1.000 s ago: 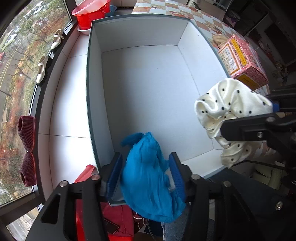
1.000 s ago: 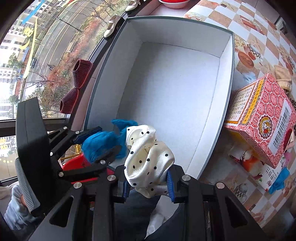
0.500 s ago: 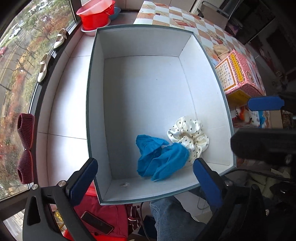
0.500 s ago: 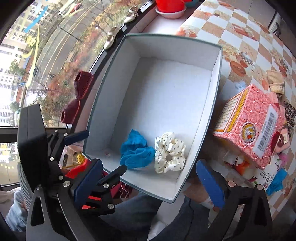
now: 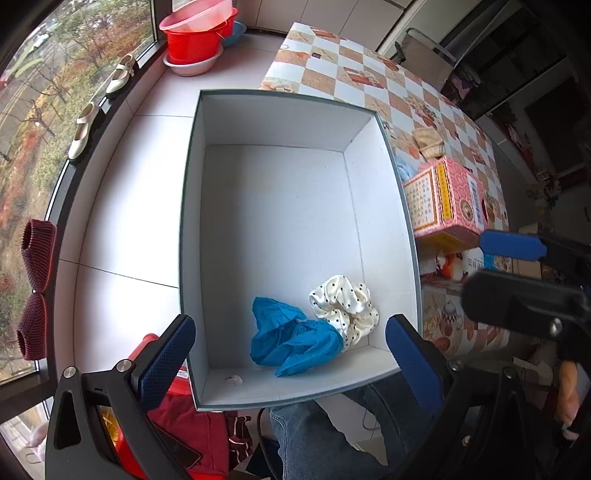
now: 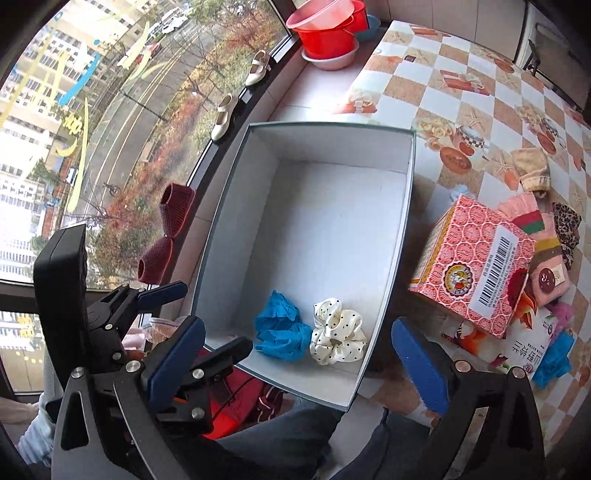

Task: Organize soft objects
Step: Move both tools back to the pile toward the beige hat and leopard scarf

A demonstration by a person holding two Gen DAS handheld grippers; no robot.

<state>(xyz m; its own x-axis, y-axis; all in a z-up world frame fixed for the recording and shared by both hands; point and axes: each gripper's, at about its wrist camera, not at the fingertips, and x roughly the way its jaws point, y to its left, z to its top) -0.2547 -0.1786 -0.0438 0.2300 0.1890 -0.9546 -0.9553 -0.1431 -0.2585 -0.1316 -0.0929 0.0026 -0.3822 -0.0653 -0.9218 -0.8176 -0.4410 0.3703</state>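
left gripper (image 5: pixel 290 354): jaws spread wide, nothing between the blue pads, pointing steeply down over the near end of the box; right gripper (image 6: pixel 295 360): same, fully released, pads clear of everything, also hanging above the box's near end; from the right wrist view the left gripper sits just left of the right one, beside the box's left wall

blue cloth (image 5: pixel 291 341): crumpled, lying on the box floor at the near end, roughly mid-width; polka-dot scrunchie (image 5: pixel 343 312): cream with black dots, just right of the blue cloth and touching it, close to the right wall; both loose, neither touched by a pad; small pale scrap (image 5: pixel 233 379) on the floor near the front-left corner, can't tell what it is

box (image 5: pixel 192 221): open, white inside, dark green rim, rest of the floor bare; sits on a white tiled ledge (image 5: pixel 122 206) by the window

right of the box: pink patterned carton (image 6: pixel 476 266) on a checkered tablecloth (image 6: pixel 461 96); more soft items past it: tan fabric (image 6: pixel 532 168), leopard-print piece (image 6: pixel 565 225), another blue cloth (image 6: pixel 554 358) near the right edge

far end of ledge: stacked red and pink basins (image 5: pixel 199 33); along the sill: cream shoes (image 5: pixel 86 127), dark red knit slippers (image 5: pixel 35 280); person's jeans-clad leg (image 5: pixel 314 439) below the box's near edge
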